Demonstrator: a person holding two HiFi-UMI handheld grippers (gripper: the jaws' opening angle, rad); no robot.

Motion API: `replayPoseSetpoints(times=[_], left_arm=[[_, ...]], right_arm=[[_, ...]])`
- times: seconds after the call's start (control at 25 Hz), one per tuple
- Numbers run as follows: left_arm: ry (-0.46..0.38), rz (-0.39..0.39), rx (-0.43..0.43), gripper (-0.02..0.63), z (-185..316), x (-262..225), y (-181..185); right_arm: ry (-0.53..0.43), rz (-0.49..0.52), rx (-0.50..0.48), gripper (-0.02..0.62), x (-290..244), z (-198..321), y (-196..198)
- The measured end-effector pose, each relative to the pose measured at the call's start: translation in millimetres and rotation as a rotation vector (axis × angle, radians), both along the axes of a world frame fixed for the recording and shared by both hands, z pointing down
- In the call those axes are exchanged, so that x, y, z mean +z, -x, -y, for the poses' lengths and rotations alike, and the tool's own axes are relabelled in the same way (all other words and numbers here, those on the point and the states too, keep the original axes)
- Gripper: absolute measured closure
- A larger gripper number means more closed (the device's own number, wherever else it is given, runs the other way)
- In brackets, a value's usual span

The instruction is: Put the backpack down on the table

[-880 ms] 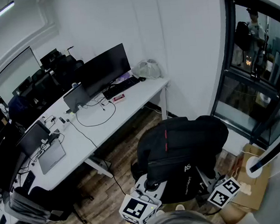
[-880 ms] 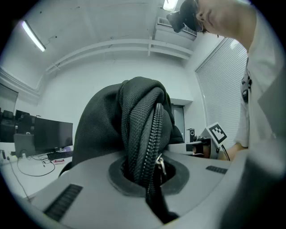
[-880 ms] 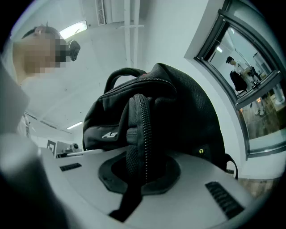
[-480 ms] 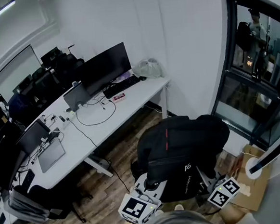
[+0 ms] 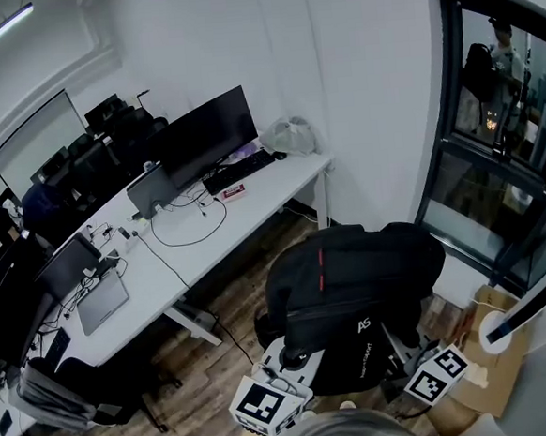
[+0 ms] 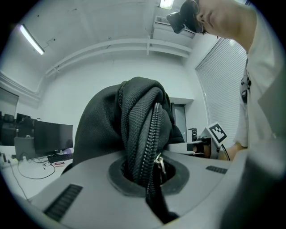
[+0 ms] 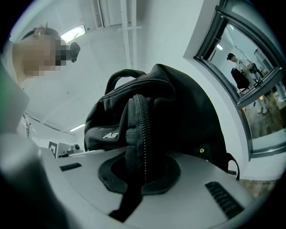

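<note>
A black backpack [image 5: 354, 291] with a thin red stripe hangs in the air in front of me, above the wooden floor, to the right of the white table [image 5: 209, 236]. My left gripper [image 5: 299, 365] is shut on a fold of its zippered edge [image 6: 143, 147] at the lower left. At the lower right my right gripper [image 5: 398, 367] is shut on another zippered fold [image 7: 138, 134]. The pack's top handle [image 7: 123, 76] shows in the right gripper view. Both jaw pairs are mostly hidden behind the fabric.
The white table carries a large monitor [image 5: 206, 138], a keyboard [image 5: 236, 171], a laptop [image 5: 95, 292], cables and a white bag [image 5: 290, 136] at its far end. A dark office chair [image 5: 70, 393] stands at the lower left. A glass partition [image 5: 493, 148] and a cardboard box [image 5: 490, 346] are on the right.
</note>
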State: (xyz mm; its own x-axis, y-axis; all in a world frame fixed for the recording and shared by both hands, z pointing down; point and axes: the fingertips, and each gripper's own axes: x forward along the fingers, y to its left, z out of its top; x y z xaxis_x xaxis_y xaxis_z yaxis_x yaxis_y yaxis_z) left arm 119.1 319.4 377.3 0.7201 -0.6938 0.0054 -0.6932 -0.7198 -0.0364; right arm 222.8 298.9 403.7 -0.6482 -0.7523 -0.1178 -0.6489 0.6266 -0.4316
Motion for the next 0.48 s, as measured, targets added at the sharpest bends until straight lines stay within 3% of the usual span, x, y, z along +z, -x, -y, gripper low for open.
replayPoseSetpoints(times=[0.48], left_arm=[[-0.004,-0.002,-0.044,0.594,14,-1,-34]], right_arm=[[-0.026,-0.012,-0.034,0.575,-4,18,-35]])
